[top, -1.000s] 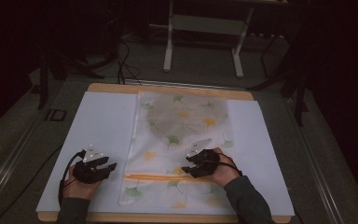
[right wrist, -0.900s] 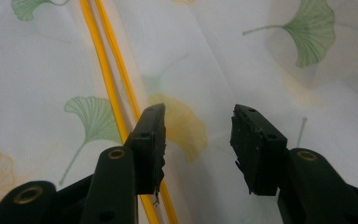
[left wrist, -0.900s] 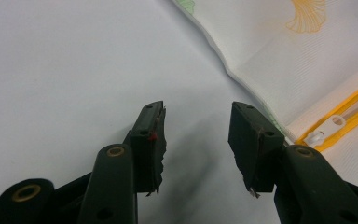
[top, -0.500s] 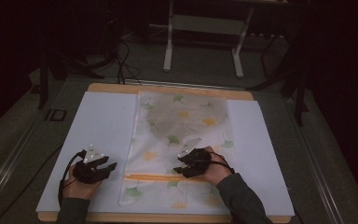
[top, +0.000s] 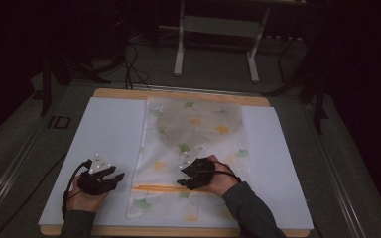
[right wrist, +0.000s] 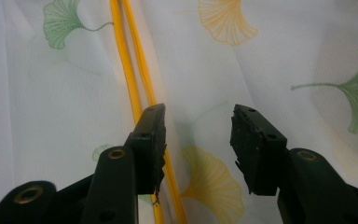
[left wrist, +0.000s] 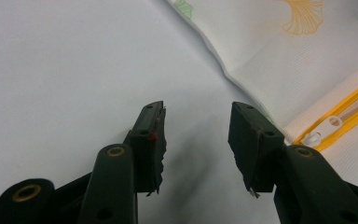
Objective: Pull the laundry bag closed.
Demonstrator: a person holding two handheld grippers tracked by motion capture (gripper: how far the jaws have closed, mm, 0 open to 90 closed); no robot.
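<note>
Wooden table (top: 178,93), white board (top: 104,134) covering it, leaf-print zippered bag (top: 198,124) flat on the board

No readable writing anywhere

The cloth bag (top: 193,148) carries printed leaves and a yellow zipper (right wrist: 135,84) but no words; the white board (top: 104,134) and the grippers bear no label, brand or number.

Dim room, one lit bench

Grey floor (top: 213,64) all around, black cables (top: 131,62) snaking across it, and a white metal stand (top: 218,29) behind the wooden-edged bench (top: 124,93).
</note>
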